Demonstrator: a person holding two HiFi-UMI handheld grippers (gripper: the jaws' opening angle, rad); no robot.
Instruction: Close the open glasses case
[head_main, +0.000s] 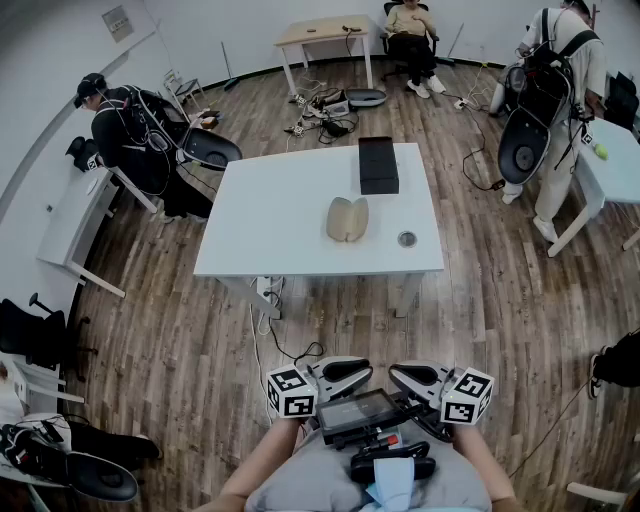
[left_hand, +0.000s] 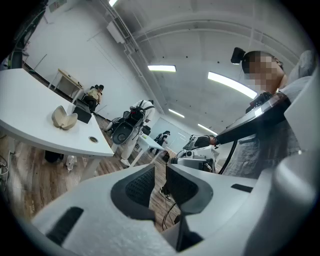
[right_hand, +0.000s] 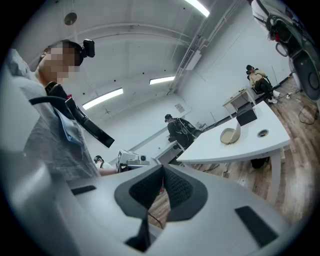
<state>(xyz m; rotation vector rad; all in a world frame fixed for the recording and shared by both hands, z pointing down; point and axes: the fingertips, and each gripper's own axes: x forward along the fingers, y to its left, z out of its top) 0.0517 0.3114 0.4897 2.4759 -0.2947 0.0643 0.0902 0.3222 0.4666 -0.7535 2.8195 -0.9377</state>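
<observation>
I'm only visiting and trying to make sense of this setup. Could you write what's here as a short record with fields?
Table: white table, across a stretch of wood floor from the person
Glasses case: beige, lying open near the table's middle
Also on table: black box behind the case; small round object to the case's right in the head view
Left gripper: jaws slightly apart, nothing between them
Right gripper: jaws together, empty
Progress: case not yet touched; both grippers close to the person's body
</observation>
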